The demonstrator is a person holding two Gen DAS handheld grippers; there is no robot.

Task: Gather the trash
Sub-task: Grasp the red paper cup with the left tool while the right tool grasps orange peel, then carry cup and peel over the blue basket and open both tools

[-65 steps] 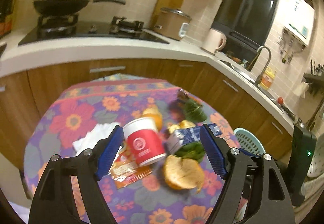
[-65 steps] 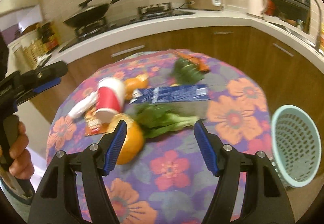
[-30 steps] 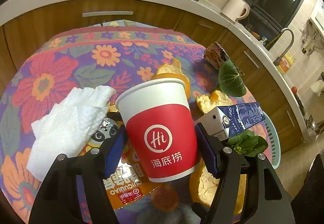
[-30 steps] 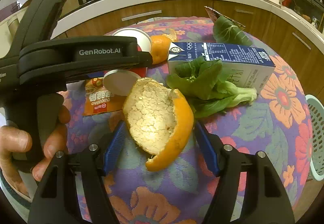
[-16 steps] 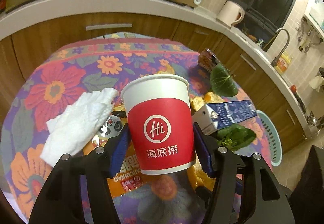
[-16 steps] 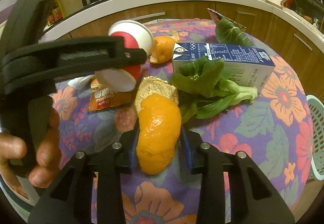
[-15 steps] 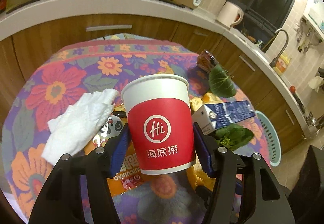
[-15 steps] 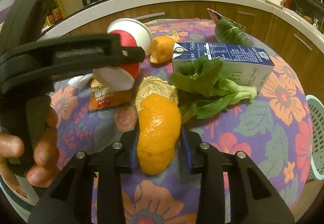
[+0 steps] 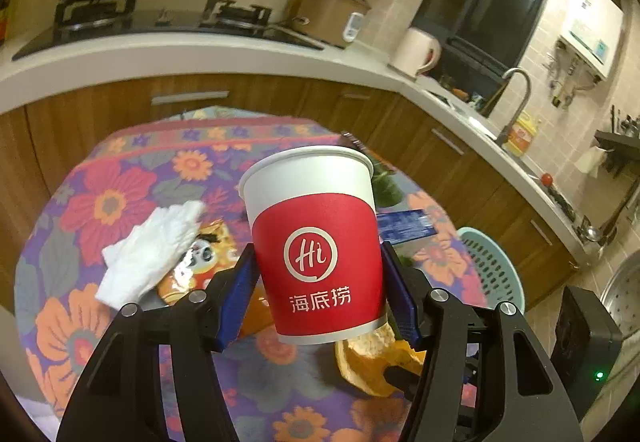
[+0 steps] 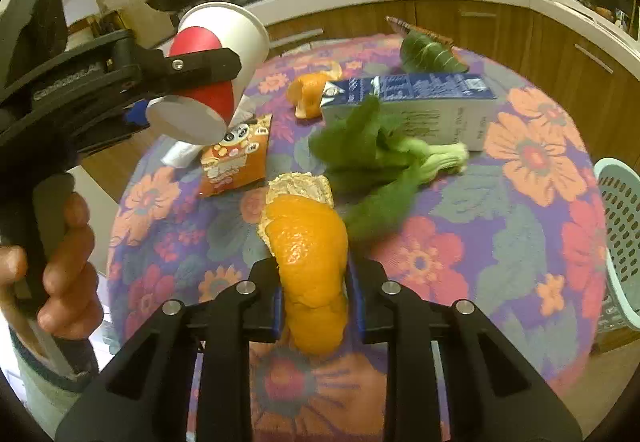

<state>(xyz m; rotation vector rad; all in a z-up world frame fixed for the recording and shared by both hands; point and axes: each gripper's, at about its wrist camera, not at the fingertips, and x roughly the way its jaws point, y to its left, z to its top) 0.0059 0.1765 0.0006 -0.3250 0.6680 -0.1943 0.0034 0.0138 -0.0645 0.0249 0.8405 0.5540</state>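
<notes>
A red and white paper cup [image 9: 316,226] hangs above the flowered table [image 10: 520,242], upright, with my left gripper [image 9: 316,282] shut on its lower half. The right wrist view has the same cup [image 10: 216,42] at upper left, held by a hand. My right gripper [image 10: 316,294] has its jaws closing on a large orange peel [image 10: 308,242], and the blue pads press on both its sides. The peel [image 9: 368,358] also shows under the cup in the left wrist view.
On the table lie a blue milk carton [image 10: 420,102], a bok choy [image 10: 380,150], an orange snack wrapper [image 10: 236,158], a white tissue [image 9: 148,254], a smaller peel [image 10: 310,92] and a green leaf [image 10: 428,54]. A pale green basket [image 10: 620,234] stands beside the table's right edge.
The left gripper has lifted the cup off the table. The right gripper's jaws have come together on the orange peel and raised it a little.
</notes>
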